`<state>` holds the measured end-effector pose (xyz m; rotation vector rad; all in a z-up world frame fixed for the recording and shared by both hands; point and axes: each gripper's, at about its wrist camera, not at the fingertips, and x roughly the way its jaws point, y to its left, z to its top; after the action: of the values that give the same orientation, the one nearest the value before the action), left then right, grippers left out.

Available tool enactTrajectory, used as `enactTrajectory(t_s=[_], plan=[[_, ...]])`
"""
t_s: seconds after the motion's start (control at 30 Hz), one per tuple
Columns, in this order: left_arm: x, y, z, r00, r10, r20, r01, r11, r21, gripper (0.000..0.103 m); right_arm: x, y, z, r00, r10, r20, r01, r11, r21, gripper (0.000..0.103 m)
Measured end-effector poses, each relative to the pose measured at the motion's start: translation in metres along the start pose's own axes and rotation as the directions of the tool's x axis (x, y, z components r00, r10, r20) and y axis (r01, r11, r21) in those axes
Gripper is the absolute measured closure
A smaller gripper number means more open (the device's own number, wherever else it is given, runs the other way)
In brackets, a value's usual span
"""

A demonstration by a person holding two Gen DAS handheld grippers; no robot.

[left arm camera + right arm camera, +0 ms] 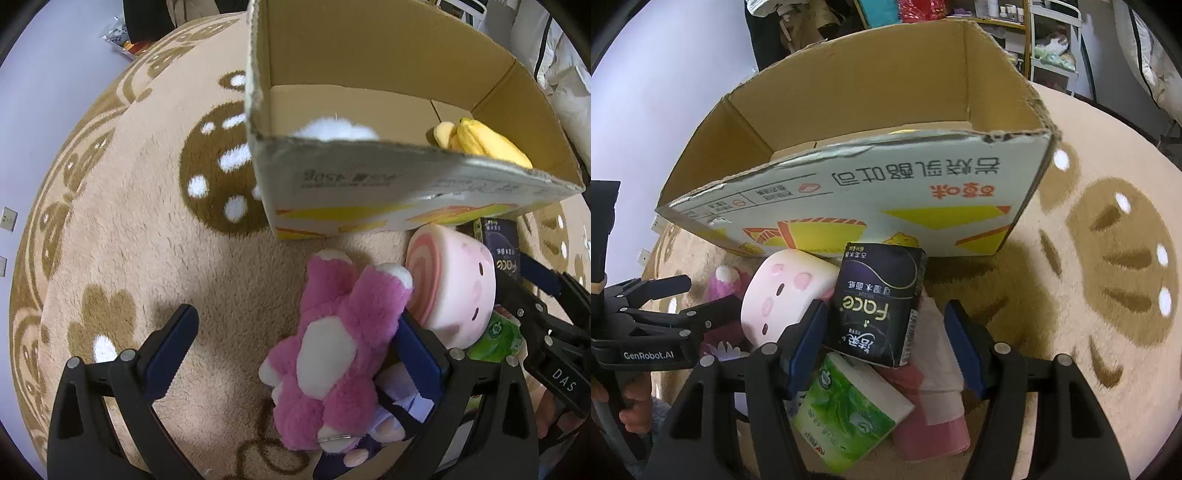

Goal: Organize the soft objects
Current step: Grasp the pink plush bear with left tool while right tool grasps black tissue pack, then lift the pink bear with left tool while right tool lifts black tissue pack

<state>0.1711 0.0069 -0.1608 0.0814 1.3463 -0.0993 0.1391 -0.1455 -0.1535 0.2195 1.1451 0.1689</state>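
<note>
An open cardboard box (388, 66) is set on a beige patterned rug (122, 229), and it serves as the reference for all positions. Inside the box, a yellow plush (480, 142) is seen against the near wall, and a white plush (334, 129) shows partly above that wall's torn edge. Just in front of the box's printed near wall, a heap of soft items is gathered on the rug: a pink plush bear (332, 350), a round pink-and-white cushion (454, 288), a dark tissue pack (879, 306) marked "Face", a green tissue pack (846, 410) and a pink roll (934, 432). The left claw (295, 362) is held wide in front of the box, with the bear lying between its blue pads; one pad is close against the bear, but no pressure is seen. The right claw (886, 347) is likewise held wide over the heap, the dark tissue pack lying between its pads, with a clear gap on one side. Nothing is gripped by either claw.
</note>
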Motion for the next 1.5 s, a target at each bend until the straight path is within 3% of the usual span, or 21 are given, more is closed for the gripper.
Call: enactTrajectory(t_s=[0.2, 0.47, 0.53, 0.73, 0.97, 1.33, 1.5], plan=[[0.003, -0.003, 0.000, 1.000, -0.003, -0.004, 0.003, 1.000, 0.012, 0.007, 0.012, 0.008, 0.003, 1.000, -0.006, 0.006, 0.006, 1.000, -0.021, 0.034], [0.016, 0.002, -0.002, 0.992, -0.110, -0.068, 0.108, 0.994, -0.026, 0.037, 0.012, 0.001, -0.002, 1.000, -0.003, 0.018, 0.003, 1.000, -0.009, 0.034], [0.016, 0.001, -0.002, 0.988, -0.138, -0.065, 0.136, 0.990, -0.023, 0.049, 0.009, 0.004, -0.003, 0.999, -0.018, 0.030, 0.019, 0.999, -0.031, 0.038], [0.009, -0.003, -0.004, 0.990, -0.140, -0.028, 0.141, 0.990, 0.013, 0.062, 0.005, 0.014, -0.007, 0.998, -0.034, 0.054, 0.038, 0.996, -0.075, 0.047], [0.002, -0.005, -0.006, 0.993, -0.116, 0.012, 0.116, 0.993, 0.008, 0.065, 0.004, 0.016, -0.008, 0.997, -0.031, 0.068, 0.036, 0.996, -0.079, 0.051], [-0.008, 0.011, -0.011, 0.996, -0.071, 0.061, 0.071, 0.997, -0.004, 0.065, -0.017, 0.021, -0.009, 0.993, -0.012, 0.118, 0.025, 0.994, -0.102, 0.075], [-0.018, 0.013, -0.015, 0.992, -0.073, 0.105, 0.074, 0.997, -0.007, 0.065, -0.026, 0.020, -0.009, 0.989, 0.018, 0.147, -0.003, 0.995, -0.096, 0.081]])
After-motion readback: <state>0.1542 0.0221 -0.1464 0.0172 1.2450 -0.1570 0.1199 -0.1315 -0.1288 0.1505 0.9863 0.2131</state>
